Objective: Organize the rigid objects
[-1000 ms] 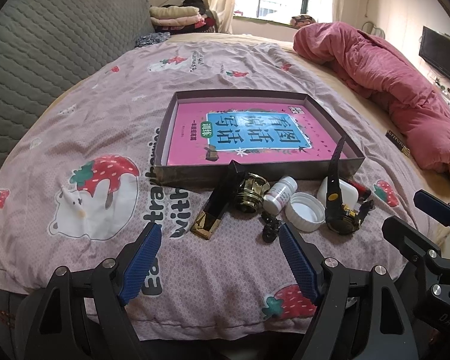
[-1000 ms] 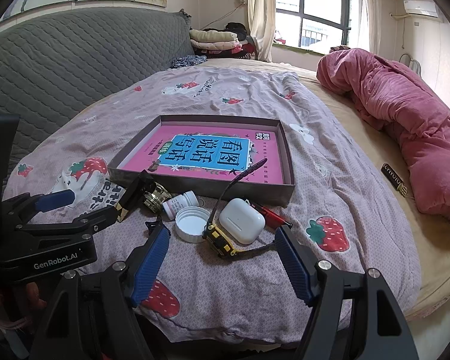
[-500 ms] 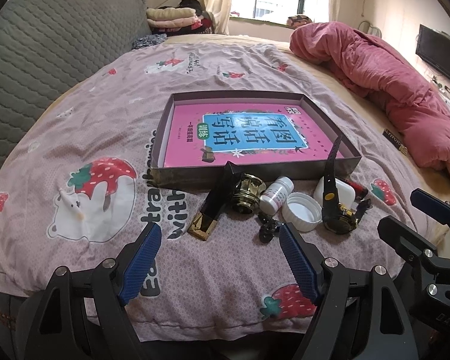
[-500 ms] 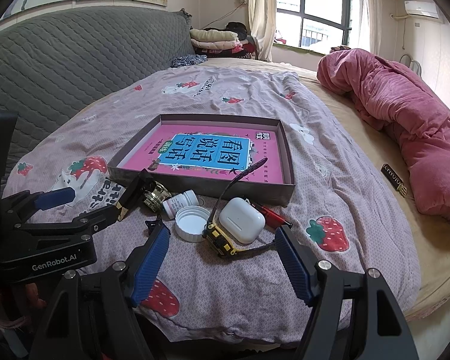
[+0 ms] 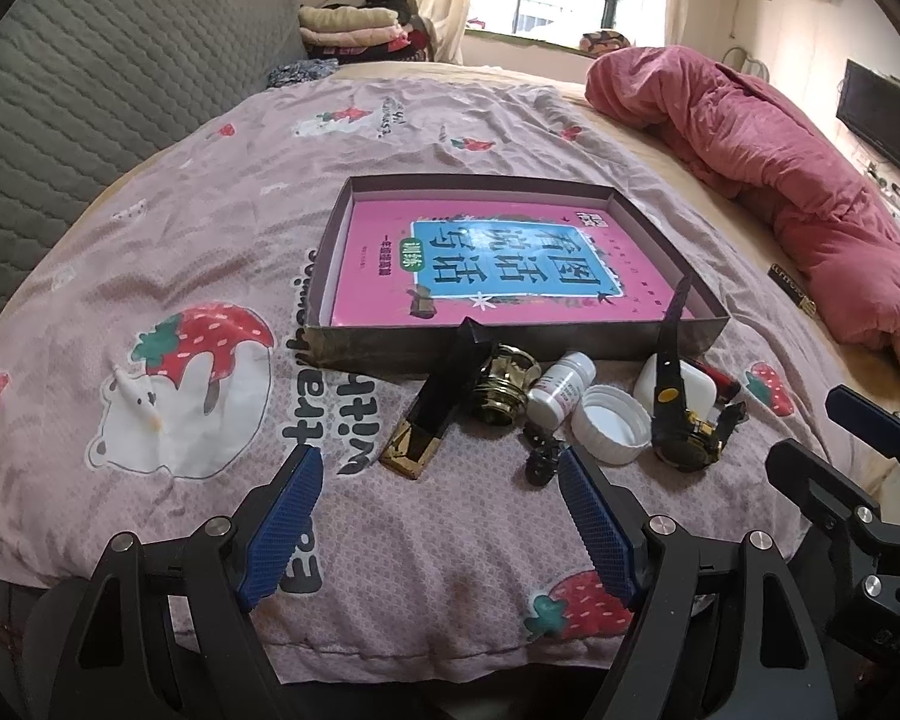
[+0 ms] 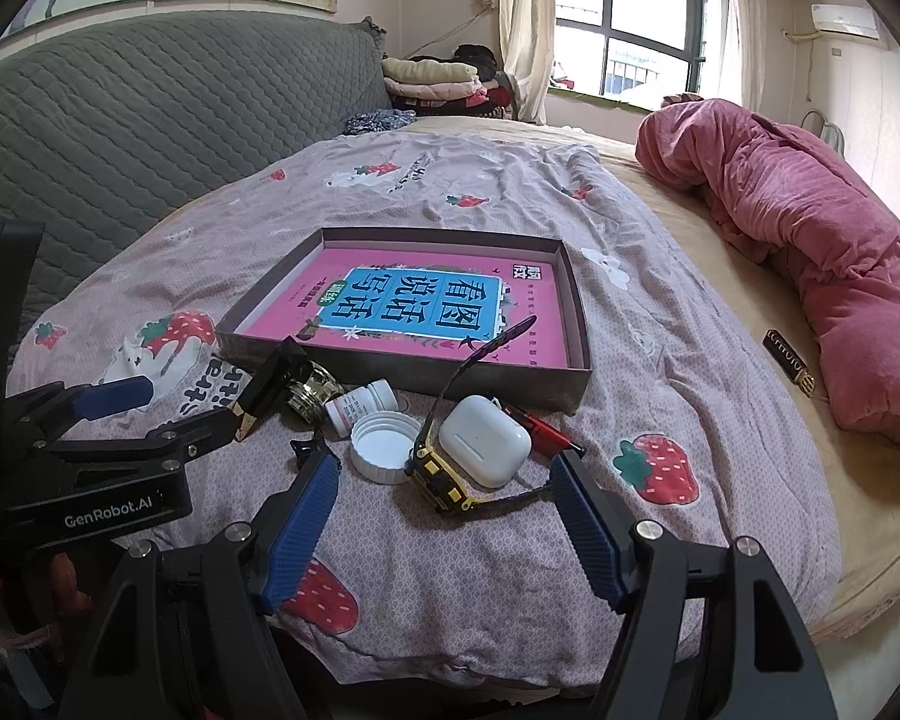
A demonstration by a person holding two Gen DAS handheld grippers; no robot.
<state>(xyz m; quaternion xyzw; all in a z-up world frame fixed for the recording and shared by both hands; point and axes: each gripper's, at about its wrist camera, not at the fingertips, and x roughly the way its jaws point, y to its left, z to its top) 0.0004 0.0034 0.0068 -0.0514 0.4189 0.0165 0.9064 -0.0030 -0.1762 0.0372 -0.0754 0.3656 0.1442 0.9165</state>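
Note:
A shallow brown box [image 5: 570, 354] [image 6: 576, 294] holding a pink book [image 5: 498, 264] [image 6: 426, 300] lies on the bed. In front of it lie a black-and-gold case [image 5: 432, 414] [image 6: 267, 381], a gold cap [image 5: 504, 384] [image 6: 312, 390], a small white bottle [image 5: 561, 387] [image 6: 360, 405], a white lid [image 5: 609, 423] [image 6: 384, 444], a black clip [image 5: 540, 459], a black-and-yellow watch [image 5: 678, 438] [image 6: 441, 480], a white earbud case [image 6: 483, 441] and a red pen [image 6: 540, 429]. My left gripper [image 5: 441, 516] and right gripper [image 6: 444, 525] hover open just short of them, both empty.
A pink quilt [image 6: 810, 240] is heaped at the right. A small black-and-gold item [image 6: 789, 360] lies on the beige sheet beside it. A grey quilted headboard [image 6: 120, 120] runs along the left, folded clothes [image 6: 432, 75] at the back. The bed's front edge is just below the grippers.
The left gripper has edged slightly forward toward the objects. The right gripper has stayed nearly still, and no object has moved.

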